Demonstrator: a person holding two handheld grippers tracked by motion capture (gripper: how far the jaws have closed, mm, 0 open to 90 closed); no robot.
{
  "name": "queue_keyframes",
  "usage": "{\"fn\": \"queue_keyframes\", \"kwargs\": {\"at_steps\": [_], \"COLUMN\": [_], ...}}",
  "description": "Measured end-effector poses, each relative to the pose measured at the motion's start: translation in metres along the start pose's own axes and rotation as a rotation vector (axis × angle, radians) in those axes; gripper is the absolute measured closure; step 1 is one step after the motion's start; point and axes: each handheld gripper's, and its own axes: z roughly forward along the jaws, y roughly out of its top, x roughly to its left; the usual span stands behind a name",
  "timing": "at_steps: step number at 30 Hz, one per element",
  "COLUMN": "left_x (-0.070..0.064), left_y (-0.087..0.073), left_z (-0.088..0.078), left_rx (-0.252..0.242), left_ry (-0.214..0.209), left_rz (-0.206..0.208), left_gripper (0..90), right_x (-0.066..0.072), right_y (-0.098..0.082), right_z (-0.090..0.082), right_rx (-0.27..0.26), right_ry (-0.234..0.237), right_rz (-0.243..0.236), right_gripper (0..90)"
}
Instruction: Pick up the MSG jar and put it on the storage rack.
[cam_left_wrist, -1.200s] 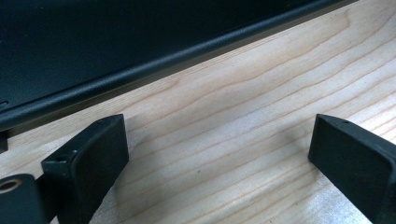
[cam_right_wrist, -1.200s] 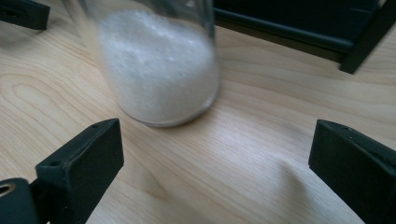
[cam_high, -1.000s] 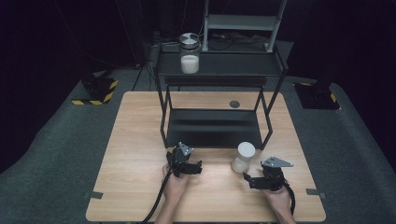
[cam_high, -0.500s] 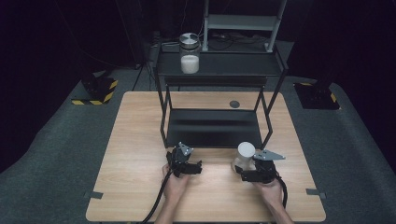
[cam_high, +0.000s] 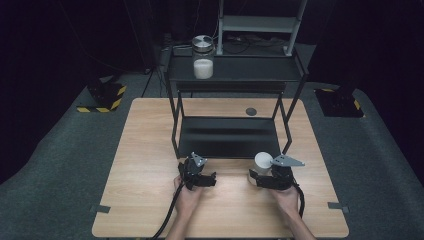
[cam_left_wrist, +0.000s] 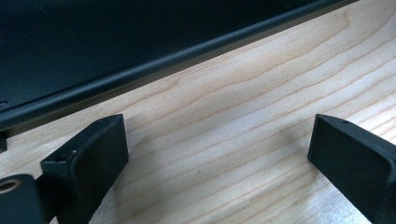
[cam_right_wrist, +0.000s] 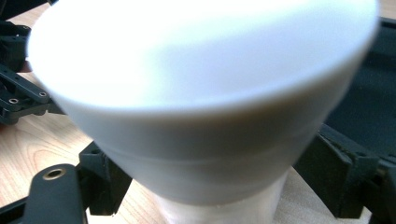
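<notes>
Black shelf rack (cam_high: 227, 137) stands mid-bench, its legs and low tray blocking the way forward for both grippers. Open bench (cam_high: 145, 150) lies toward the left edge, and along the near edge between my hands. White container (cam_high: 262, 162) stands just ahead of the right gripper (cam_high: 260, 178), close to the rack's front right leg.

- Right claw (cam_high: 263, 176) has moved leftward across the bench to the white-lidded jar (cam_high: 262, 162), having earlier stood just right of it.
- Its jaws have just been closing, and the jar now stands between them.
</notes>
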Motion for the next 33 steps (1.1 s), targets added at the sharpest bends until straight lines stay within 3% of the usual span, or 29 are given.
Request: {"fn": "queue_keyframes", "kwargs": {"at_steps": [17, 33], "left_x": [0.000, 0.000], "left_y": [0.000, 0.000], "left_z": [0.000, 0.000], "left_rx": [0.000, 0.000], "left_ry": [0.001, 0.000], "left_rz": [0.001, 0.000], "left_gripper": [5.0, 5.0], "right_x": [0.011, 0.011], "right_y": [-0.007, -0.003], "right_z": [-0.002, -0.004], "right_rx": [-0.064, -0.052], "right_ry": [-0.029, -0.027], "right_rz": [-0.049, -0.067], "right_gripper": [31.8, 33.5]}}
